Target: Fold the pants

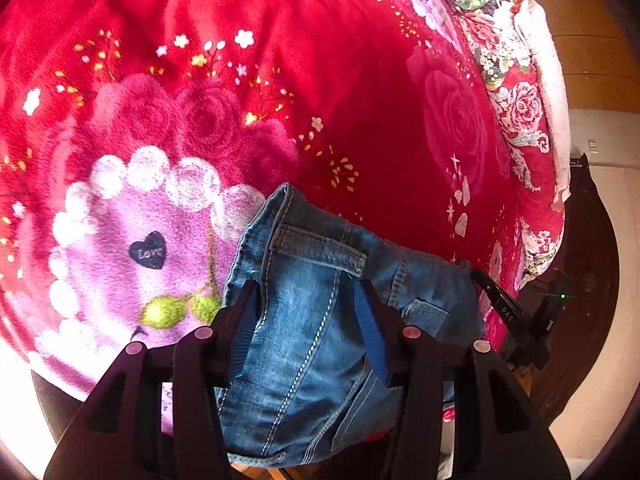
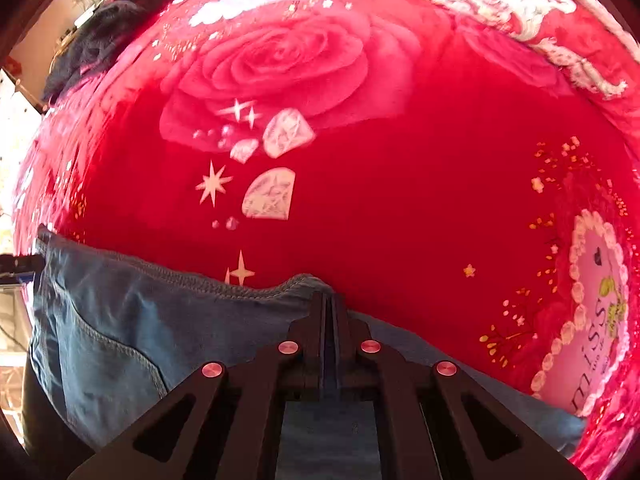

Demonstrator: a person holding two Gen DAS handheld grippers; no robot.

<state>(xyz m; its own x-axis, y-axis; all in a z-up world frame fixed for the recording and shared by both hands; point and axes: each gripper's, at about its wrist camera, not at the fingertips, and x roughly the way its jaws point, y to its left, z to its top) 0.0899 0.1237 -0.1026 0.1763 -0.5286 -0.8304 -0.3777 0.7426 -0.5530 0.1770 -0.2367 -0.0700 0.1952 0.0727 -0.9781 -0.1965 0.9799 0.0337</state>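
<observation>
**Handling Soft Denim at the Bed's Near Edge**

Lying bunched on the red floral blanket (image 1: 328, 80), at its near edge, with part of the pants (image 1: 320, 300) drooping over the side. Hanging between both tools.

Straddling a thick bundle of seamed denim with the left gripper (image 1: 308, 308), jaws standing wide, cloth filling the gap; whether pressing or merely surrounding, hard to tell. Pinching the stitched hem edge with the right gripper (image 2: 329, 300), jaws drawn nearly together on a thin layer.

Judging the fabric as soft but weighty, likely sagging wherever unsupported and not slippery against the plush blanket. Favouring holds on doubled seams, hem or waistband, where stitching is stiffening the cloth and resisting slip, rather than on single loose panels.
</observation>
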